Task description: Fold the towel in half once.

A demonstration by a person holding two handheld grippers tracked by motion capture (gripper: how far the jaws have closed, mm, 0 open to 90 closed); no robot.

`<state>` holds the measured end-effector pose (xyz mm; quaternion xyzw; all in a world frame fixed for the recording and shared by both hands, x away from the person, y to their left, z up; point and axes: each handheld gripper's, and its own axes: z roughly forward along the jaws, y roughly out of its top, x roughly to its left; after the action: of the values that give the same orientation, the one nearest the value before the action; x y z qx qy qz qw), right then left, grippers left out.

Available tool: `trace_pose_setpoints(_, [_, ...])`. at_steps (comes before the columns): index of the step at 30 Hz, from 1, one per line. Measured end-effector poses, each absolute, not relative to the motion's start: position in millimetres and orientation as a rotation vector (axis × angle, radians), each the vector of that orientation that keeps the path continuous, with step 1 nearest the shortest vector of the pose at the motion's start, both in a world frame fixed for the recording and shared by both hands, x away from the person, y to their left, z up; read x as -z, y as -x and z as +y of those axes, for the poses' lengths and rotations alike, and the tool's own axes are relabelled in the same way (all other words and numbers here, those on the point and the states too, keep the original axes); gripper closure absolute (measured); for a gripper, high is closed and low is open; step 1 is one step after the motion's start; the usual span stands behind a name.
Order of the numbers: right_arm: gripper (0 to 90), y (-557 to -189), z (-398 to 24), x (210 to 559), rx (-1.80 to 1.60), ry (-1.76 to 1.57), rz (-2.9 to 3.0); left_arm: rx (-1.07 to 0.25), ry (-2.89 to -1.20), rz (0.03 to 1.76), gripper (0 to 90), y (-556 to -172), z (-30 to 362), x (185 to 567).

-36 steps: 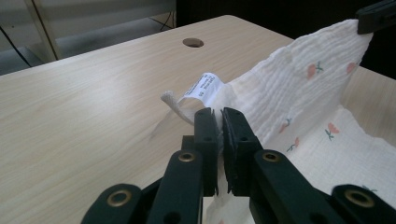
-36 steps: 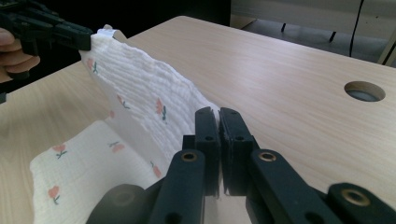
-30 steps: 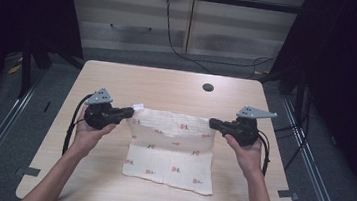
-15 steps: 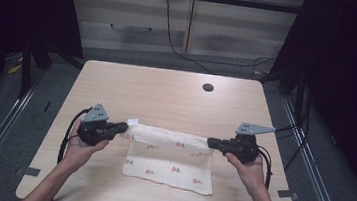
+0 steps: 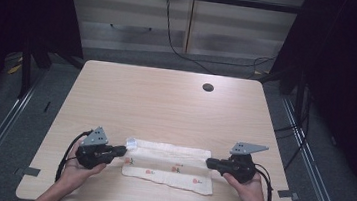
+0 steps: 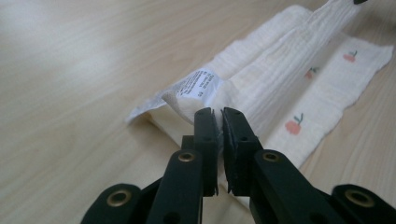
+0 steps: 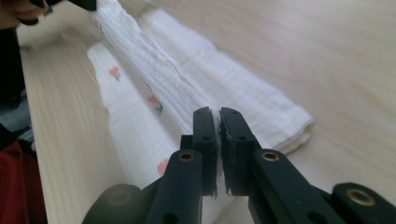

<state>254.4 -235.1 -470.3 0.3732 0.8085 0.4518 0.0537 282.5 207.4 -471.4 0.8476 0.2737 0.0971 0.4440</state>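
a white cloth [image 5: 169, 166] printed with small red fruit lies folded on the wooden counter [image 5: 166, 104], near its front edge. the left hand-held gripper [image 5: 120, 149] is clamped on the cloth's left end, beside a white care label [image 6: 198, 86]. the right hand-held gripper [image 5: 210, 162] pinches the cloth's right end; its jaws have just eased slightly with fabric between them. a dark round hole [image 5: 208, 87] sits well beyond the cloth.
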Motion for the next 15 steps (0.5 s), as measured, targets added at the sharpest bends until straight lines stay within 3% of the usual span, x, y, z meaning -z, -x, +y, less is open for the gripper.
trace_pose_setpoints(9, [81.1, -245, -230, 494, -1.280, -1.152, 2.535, -0.197, -2.183, 0.662, 83.3, -269, 204, 492])
trace_pose_setpoints(15, [75.9, -245, -228, 499, -1.240, -1.179, 2.582, -0.202, -2.203, 0.650, 77.5, -264, 199, 493])
